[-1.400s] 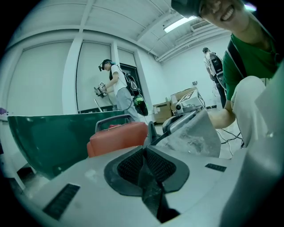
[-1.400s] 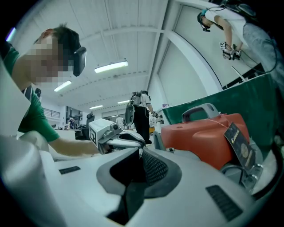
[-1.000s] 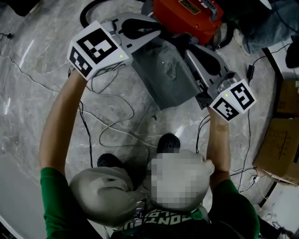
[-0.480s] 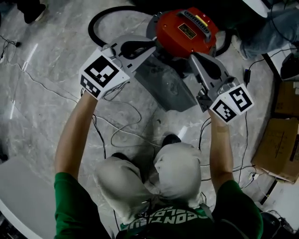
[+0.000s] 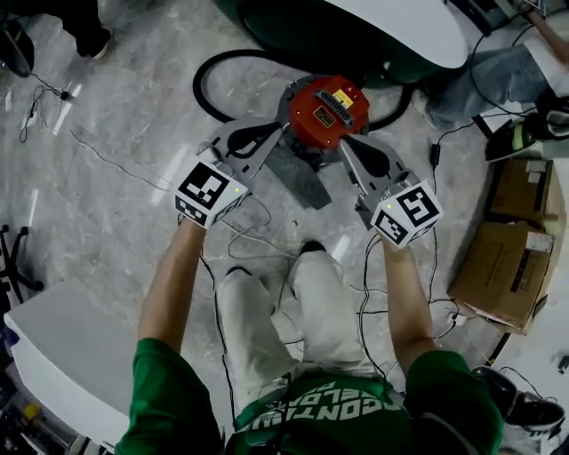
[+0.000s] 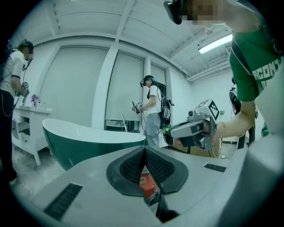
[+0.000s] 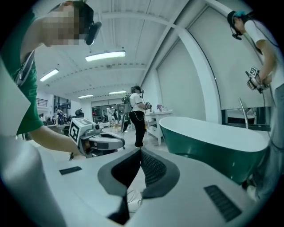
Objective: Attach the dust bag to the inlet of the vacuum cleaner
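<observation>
- One flat grey dust bag hangs slanted above the pale marble floor. It sits between the noses of the two grippers, just on the near side of the round red vacuum cleaner. Its far edge seems to meet the cleaner's body.
- The left gripper has its jaws pressed together at the tips. A thin dark edge, which I take to be the bag, is nipped low between them, and the red cleaner shows through the gap.
- The right gripper is closed in the same way. A dark sheet lies along one pad, so it looks to be holding the bag's right side.
- The inlet is hidden beneath the bag and the grippers, so I cannot tell whether the bag's mouth sits on it. By my reckoning the bag is at the cleaner, and seating it on the inlet remains to be done.
- A black hose loops off the cleaner's far left.
- A dark green bathtub stands beyond, and brown cardboard boxes lie well off to the right.
</observation>
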### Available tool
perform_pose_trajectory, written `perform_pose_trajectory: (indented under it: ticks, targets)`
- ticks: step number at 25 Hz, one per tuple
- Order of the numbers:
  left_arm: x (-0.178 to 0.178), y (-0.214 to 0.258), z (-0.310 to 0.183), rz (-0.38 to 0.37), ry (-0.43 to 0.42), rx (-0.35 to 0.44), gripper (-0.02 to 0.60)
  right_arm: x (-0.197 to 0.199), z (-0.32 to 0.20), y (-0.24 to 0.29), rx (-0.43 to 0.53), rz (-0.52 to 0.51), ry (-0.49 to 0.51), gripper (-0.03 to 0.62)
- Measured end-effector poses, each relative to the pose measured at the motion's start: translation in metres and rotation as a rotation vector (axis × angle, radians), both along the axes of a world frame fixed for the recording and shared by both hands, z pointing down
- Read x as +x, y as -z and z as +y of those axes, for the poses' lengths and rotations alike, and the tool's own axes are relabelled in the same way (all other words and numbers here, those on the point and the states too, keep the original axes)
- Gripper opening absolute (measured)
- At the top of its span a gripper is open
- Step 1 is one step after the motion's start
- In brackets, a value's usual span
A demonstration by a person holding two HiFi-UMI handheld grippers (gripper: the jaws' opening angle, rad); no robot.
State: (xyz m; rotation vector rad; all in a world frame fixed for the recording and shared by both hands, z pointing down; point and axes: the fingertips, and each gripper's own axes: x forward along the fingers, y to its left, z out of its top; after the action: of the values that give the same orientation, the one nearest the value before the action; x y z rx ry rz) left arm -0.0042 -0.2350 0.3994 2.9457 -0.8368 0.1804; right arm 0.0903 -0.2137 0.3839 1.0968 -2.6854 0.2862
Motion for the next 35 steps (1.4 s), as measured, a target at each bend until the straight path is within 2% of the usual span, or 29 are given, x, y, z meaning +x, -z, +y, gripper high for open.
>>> perform_pose_trajectory:
  ticks: [9, 17, 24, 30, 35]
  targets:
    - [-0.033, 0.203, 0.059, 0.104, 0.091, -0.086, 0.005, -0.042, 0.048, 0.194, -0.020, 0.011, 0.010, 0.009]
    - [-0.067, 0.323, 0.102, 0.172, 0.148, -0.161, 0.003, -0.080, 0.096, 0.323, -0.027, 0.000, 0.030, 0.008]
    - [-0.052, 0.377, 0.129, 0.178, 0.160, -0.150, 0.003, -0.068, 0.110, 0.379, -0.023, -0.023, 0.050, 0.008]
    - [-0.017, 0.413, 0.124, 0.170, 0.209, -0.108, 0.003, -0.028, 0.095, 0.401, -0.014, -0.039, 0.087, 0.008]
    - [0.025, 0.427, 0.121, 0.186, 0.283, -0.116, 0.003, 0.022, 0.085, 0.424, 0.029, -0.037, 0.127, 0.008]
